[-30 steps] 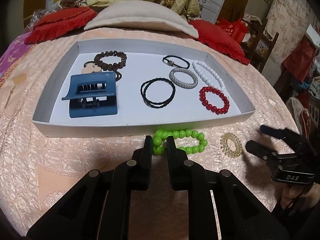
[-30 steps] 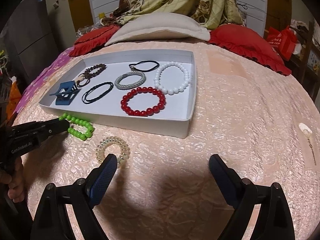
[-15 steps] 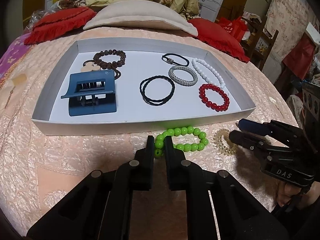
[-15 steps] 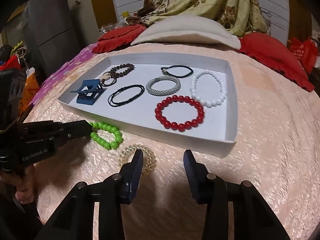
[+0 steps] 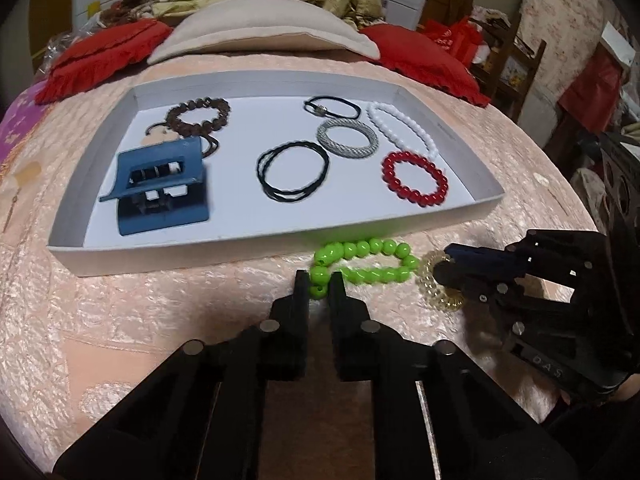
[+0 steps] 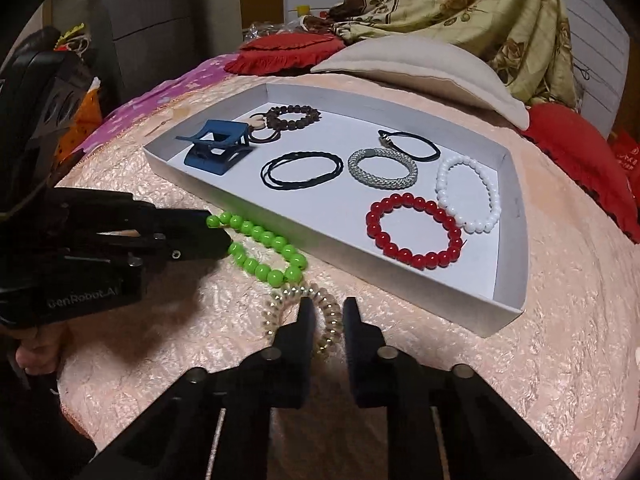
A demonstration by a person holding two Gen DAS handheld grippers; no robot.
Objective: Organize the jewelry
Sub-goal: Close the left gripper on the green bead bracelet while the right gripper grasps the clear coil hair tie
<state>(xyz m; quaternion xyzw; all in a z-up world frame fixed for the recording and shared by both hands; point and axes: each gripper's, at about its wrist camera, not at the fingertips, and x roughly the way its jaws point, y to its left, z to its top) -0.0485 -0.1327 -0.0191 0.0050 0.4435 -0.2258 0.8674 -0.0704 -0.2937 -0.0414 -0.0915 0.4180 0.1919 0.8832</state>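
Two bracelets pinched, green bracelet (image 5: 362, 264) lying crosswise

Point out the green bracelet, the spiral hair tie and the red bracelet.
Green bracelet (image 5: 362, 249): left wrist view, on a bead of its far strand.
Spiral hair tie (image 6: 276, 307): right wrist view, on its left coil.
Red bracelet (image 6: 416, 258): right wrist view, on a near bead.

Dim warm indoor light, soft shadows, slight motion blur, dark fisheye-warped edges.
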